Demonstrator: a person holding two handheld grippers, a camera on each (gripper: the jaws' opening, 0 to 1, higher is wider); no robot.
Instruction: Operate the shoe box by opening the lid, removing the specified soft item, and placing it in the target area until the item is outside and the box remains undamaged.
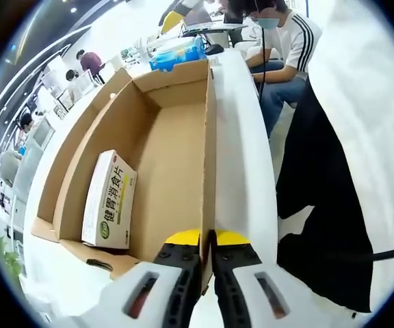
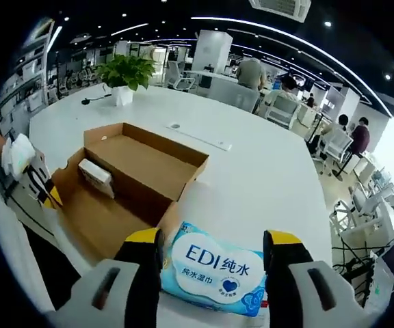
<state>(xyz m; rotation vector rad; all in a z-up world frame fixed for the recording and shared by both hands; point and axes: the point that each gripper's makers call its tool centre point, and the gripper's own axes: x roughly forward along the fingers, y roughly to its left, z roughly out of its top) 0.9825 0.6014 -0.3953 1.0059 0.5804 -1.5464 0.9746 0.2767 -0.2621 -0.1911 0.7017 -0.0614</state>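
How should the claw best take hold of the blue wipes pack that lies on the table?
Grip the wipes pack by its two opposite side edges, coming in from its near end, low over the table. It lies flat and looks soft, and the right claw straddles it this way.

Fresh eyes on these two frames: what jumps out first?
The blue wet-wipes pack between the open jaws of the right tool, lying on the white table just outside the open cardboard box. Next, the left tool closed on the box's side wall, with a small white medicine carton leaning against the opposite inner wall. A potted plant stands at the table's far end.
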